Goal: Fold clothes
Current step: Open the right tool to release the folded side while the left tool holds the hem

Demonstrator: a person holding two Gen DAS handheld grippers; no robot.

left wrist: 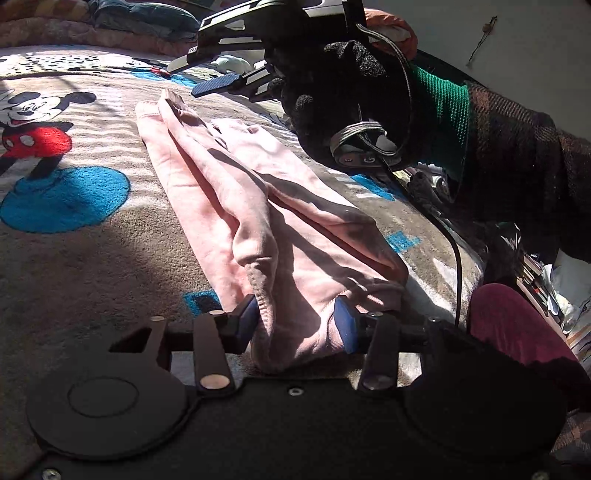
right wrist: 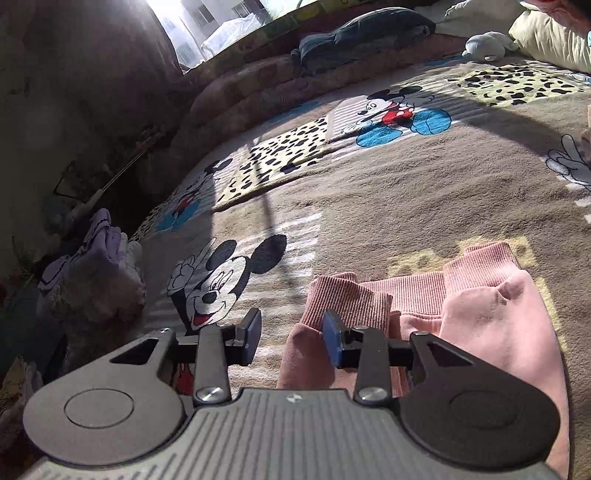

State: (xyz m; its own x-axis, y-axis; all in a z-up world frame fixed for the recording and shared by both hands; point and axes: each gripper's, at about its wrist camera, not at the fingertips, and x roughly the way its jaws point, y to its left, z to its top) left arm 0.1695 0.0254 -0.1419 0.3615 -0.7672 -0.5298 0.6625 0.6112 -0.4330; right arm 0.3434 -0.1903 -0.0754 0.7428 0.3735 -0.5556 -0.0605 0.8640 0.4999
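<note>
Nearest us in the left wrist view, our left gripper [left wrist: 297,325] has its blue-padded fingers [left wrist: 248,320] apart on either side of the near end of a pale pink, soft fleece garment [left wrist: 236,192]. The cloth bunches between the pads, but we cannot call it clamped. The garment lies in a long, narrow, already doubled strip on a brown plush bed blanket printed with cartoon mice [left wrist: 92,229], running away from us toward its ribbed far end.

There, in the right wrist view, our right gripper [right wrist: 291,336] hangs low with fingers apart. The right pad sits on or just above the darker pink ribbed cuffs [right wrist: 347,295], the left over bare blanket. In the left view a black-gloved hand [left wrist: 332,92] holds that gripper above the far end.

We judge the lengthwise fold done and the end-to-end fold at hand. The next move calls for both sets of fingers to close on their ends, gathering every layer, then bringing one end over the other squarely.

Beyond lie a small grey soft toy [right wrist: 484,44] and a dark quilted bundle [right wrist: 362,33].
</note>
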